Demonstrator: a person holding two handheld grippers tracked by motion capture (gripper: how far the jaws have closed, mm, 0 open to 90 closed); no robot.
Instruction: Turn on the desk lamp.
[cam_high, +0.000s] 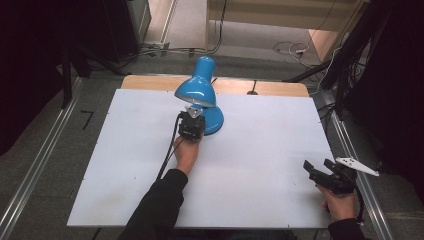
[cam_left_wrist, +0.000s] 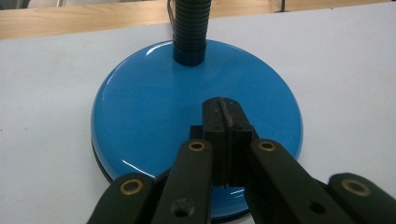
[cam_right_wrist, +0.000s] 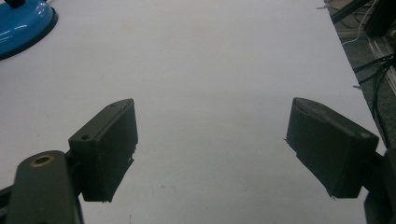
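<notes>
A blue desk lamp stands at the back middle of the white table; its shade (cam_high: 196, 92) leans toward me over its round blue base (cam_high: 216, 121). My left gripper (cam_high: 194, 120) sits just under the shade at the base's near side. In the left gripper view its jaws are pressed together with nothing between them, and the gripper (cam_left_wrist: 225, 116) rests over the glossy base (cam_left_wrist: 149, 112), in front of the black ribbed neck (cam_left_wrist: 190, 28). My right gripper (cam_high: 316, 165) is near the table's right edge, open. In its own view the right gripper (cam_right_wrist: 210, 140) has bare tabletop between the jaws, and the lamp base (cam_right_wrist: 21, 21) shows far off.
The white board (cam_high: 250, 150) lies on a wooden table whose back edge (cam_high: 280, 87) shows. A black cable (cam_high: 167, 150) trails from the left gripper along the forearm. Metal rails (cam_high: 350, 150) run along both sides. Loose cables (cam_high: 290, 49) lie on the floor behind.
</notes>
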